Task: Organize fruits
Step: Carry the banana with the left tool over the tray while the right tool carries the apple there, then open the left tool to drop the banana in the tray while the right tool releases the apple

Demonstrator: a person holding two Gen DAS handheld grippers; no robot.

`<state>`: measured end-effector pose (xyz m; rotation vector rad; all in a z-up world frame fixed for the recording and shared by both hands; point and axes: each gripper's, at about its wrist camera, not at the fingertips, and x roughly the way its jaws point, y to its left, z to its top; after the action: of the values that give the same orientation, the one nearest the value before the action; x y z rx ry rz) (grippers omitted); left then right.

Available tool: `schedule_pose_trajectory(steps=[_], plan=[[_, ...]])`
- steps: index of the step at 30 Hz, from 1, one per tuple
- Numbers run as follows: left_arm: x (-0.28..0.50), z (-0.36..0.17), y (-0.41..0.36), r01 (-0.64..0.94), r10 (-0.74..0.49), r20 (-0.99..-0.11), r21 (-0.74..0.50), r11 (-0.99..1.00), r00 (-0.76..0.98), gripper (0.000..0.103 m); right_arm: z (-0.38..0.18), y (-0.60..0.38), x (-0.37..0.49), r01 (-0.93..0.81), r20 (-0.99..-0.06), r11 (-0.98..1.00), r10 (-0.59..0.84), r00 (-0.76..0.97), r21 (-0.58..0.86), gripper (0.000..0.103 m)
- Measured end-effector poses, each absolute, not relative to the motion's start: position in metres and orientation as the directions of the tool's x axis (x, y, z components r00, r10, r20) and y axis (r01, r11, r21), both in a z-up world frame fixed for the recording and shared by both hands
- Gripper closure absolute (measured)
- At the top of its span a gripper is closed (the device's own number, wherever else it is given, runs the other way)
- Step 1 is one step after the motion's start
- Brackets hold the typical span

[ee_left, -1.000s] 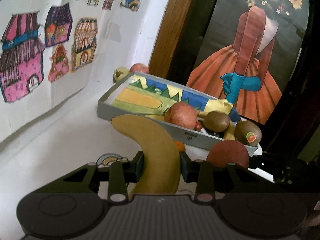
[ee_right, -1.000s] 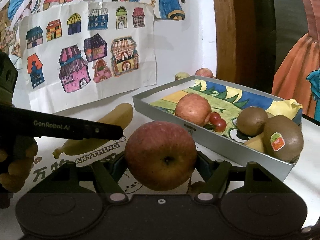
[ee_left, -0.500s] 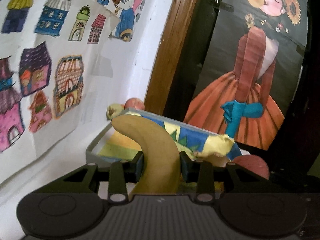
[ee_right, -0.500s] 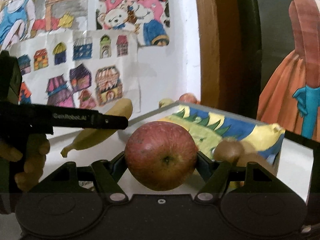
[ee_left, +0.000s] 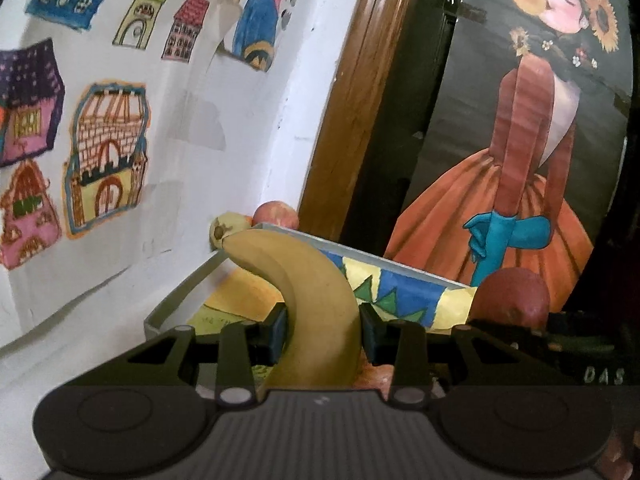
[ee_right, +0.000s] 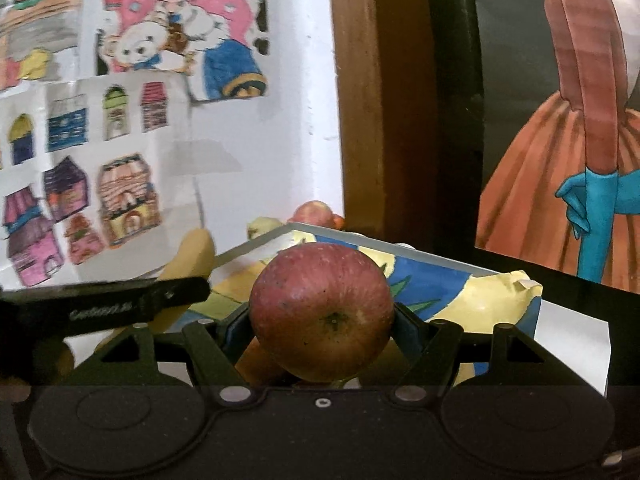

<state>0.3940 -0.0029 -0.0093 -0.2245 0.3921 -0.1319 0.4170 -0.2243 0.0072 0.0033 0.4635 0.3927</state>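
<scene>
While both claws are loaded, the holdings stand as follows. Left gripper: closed on a yellow banana, both pads pressed against its sides at mid-length; the fruit rises between them and curves up and to the left, its blunt tip ending in front of the far left corner of the tray. Right gripper: closed on a red apple, held at its widest part, the calyx end facing the camera; in the left wrist view this apple appears at the right, just past the tray's near right end. Tray: grey, shallow-walled, lined with a drawing in yellow, blue and green; both held fruits sit in front of it in their own views, and whether either is over its interior cannot be told. Behind the tray's far corner, against the wall: one pale yellowish fruit and one reddish fruit, side by side, outside the tray. In the right wrist view, an orange-toned object shows below the apple, kind not determinable. Wall: white, hung with children's drawings of houses and a cartoon child with a teddy bear. To the right: a brown wooden door frame, then a dark poster of a figure in an orange dress with blue gloves.
</scene>
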Motion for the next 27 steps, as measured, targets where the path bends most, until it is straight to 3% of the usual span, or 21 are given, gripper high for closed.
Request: schedule_pose_trajectory(steps=[27], plan=[[0.405, -0.026, -0.004, 0.061, -0.141, -0.424, -0.198, 0.978, 0.895, 0.061, -0.013, -0.214, 0.438, -0.371, -0.462, 0.927, 0.357, 0.812, 0.064, 0.030]])
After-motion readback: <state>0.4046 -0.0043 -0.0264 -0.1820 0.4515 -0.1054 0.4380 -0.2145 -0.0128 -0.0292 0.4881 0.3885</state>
